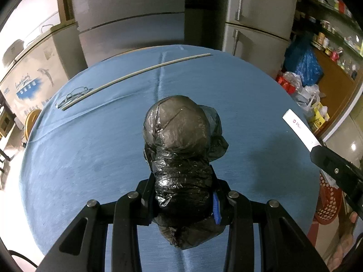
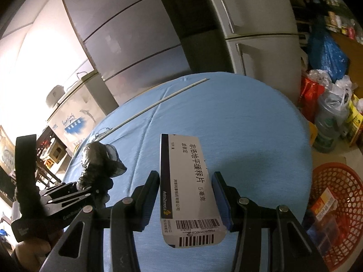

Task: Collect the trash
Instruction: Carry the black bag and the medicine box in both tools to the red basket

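**A:** Status on both tools?

**B:** My left tool [image 1: 183, 195] is clenched on a wadded black trash bag [image 1: 181, 149]. The bag sits between the fingers and bulges out past the tips, held above the desk [image 1: 90, 158]. My right tool [image 2: 185, 195] is grasping a white medicine box [image 2: 188, 188], pads on its two long sides, printed face up, barcode end toward the camera. The box sticks out forward over the blue cloth.

**A:** Where are they relative to each other?

**B:** From the right wrist view, the left tool and its bag are off to my left, near but apart from the box. From the left wrist view, the box tip pokes in at the right edge.

**A:** Anything else on the desk?

**B:** A long thin white rod [image 1: 140, 74] lies diagonally across the far side, with a bit of looped wire [image 1: 72, 95] at its near-left end. Both are well apart from the tools.

**A:** Surroundings?

**B:** An orange mesh basket [image 2: 335, 181] is low on my right, beside the desk edge, with some packaging inside. Grey fridges [image 2: 136, 40] stand behind the desk. Bags and bottles [image 2: 329, 104] are piled on the floor at the far right. Nothing lies between the box and the basket except the desk rim.
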